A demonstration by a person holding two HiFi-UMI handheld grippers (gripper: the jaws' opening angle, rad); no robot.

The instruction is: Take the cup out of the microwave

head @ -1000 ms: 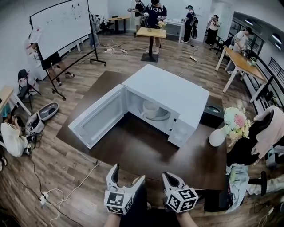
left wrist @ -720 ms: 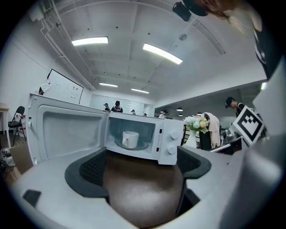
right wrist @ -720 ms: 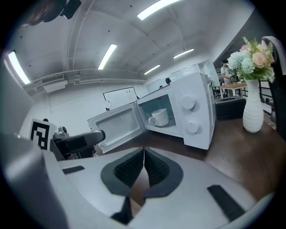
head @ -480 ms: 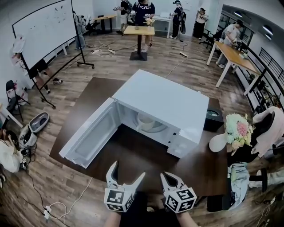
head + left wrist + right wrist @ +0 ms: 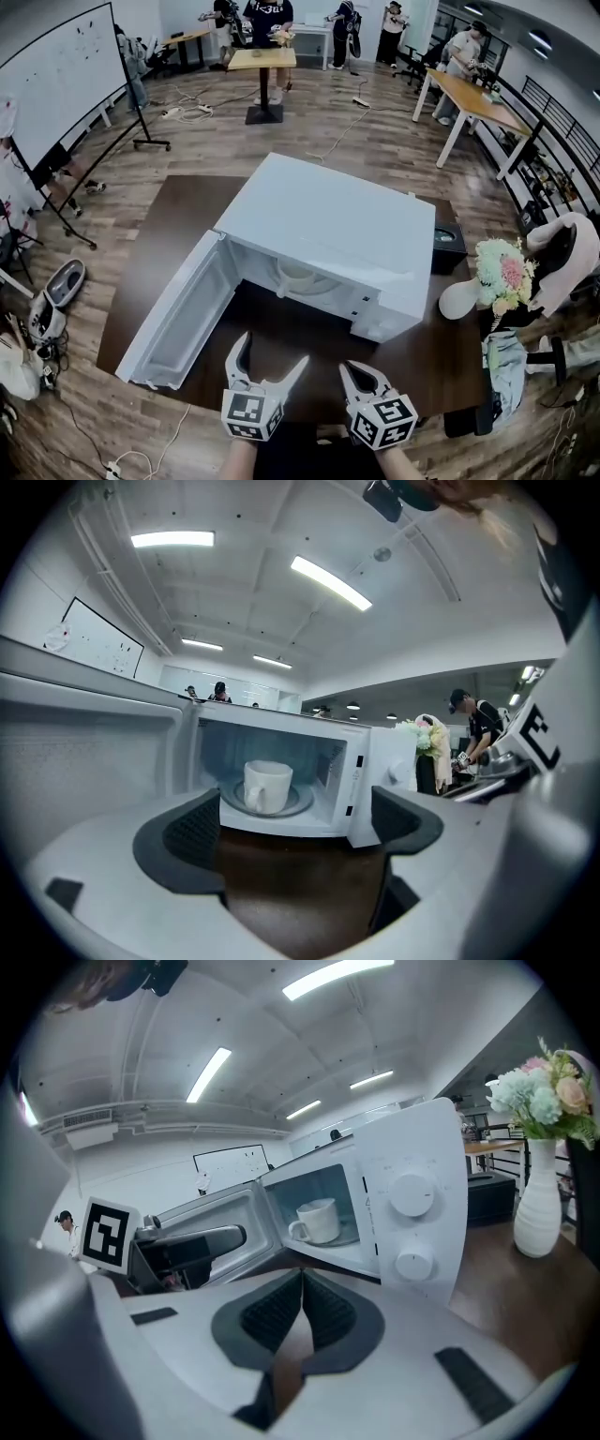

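The white microwave (image 5: 328, 230) stands on the dark table with its door (image 5: 178, 314) swung wide open to the left. A white cup (image 5: 267, 785) with a handle stands upright on the glass plate inside; the right gripper view also takes in the cup (image 5: 319, 1220). In the head view the microwave's top hides the cup. My left gripper (image 5: 273, 352) hovers over the table's near edge in front of the opening, jaws open and empty. Beside it my right gripper (image 5: 361, 373) is shut on nothing, facing the control panel (image 5: 412, 1227).
A white vase of flowers (image 5: 502, 267) stands at the table's right edge, with a black box (image 5: 448, 246) behind it. The open door takes up the table's left front. People, desks and a whiteboard stand farther off in the room.
The head view has moved closer and tipped down, so the microwave's top now hides the cup. Both grippers stay low near the table's front edge, their jaws unchanged.
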